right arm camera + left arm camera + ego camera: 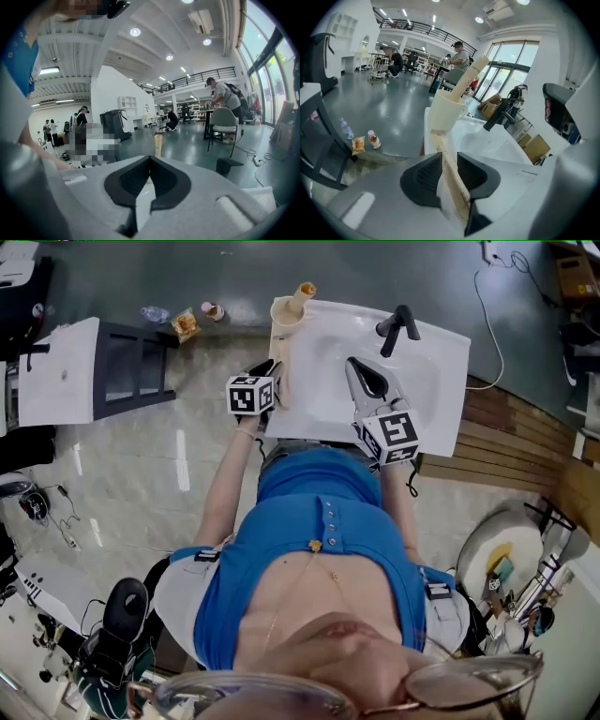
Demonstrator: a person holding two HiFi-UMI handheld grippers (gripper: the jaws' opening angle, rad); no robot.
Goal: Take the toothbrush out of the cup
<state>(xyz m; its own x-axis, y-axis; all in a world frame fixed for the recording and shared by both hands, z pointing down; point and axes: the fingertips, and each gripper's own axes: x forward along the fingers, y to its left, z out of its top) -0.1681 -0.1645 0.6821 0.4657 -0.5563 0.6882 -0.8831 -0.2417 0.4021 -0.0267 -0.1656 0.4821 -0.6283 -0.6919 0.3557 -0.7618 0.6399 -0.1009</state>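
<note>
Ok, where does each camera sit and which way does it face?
Head view: on the person's head, looking steeply down on the sink; blue shirt, left tongs and right tongs show.
Left gripper view: rides the left tongs, facing the cup and faucet; open tongs flank the toothbrush.
Right gripper view: rides the right tongs, facing across the hall; shut tongs and some blue shirt show.
Shared: head and left gripper views both show cup, faucet, sink.
</note>
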